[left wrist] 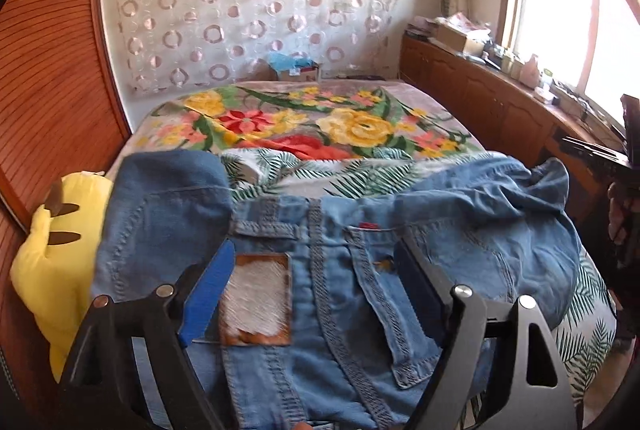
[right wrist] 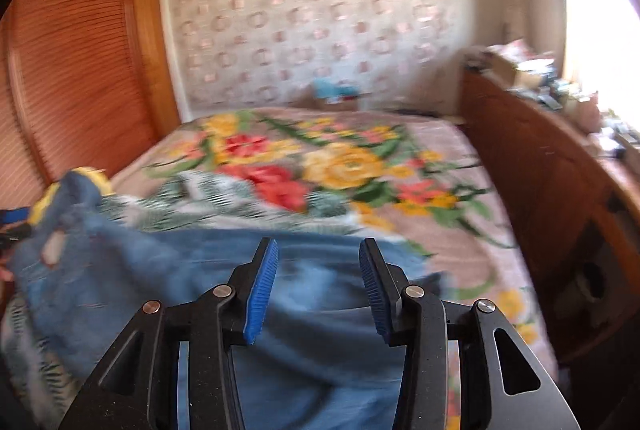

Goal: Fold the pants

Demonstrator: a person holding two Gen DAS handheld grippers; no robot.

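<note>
A: Bedroom, floral bed, and the jeans lie across its near end, waistband side under the left tongs.

B: Both pairs released?

A: Yes. Left tongs stand wide apart over the seat, patch just inside the left pad, nothing pinched. Right tongs are parted above plain denim, gripping nothing; that view is blurred.

B: So, next fold?

A: I'd say so. One leg is bunched beyond the left tongs, beside the yellow plush. Best to pinch both layers at an edge with each pair, lift level together, and lay it flat without dragging the bedspread.
</note>
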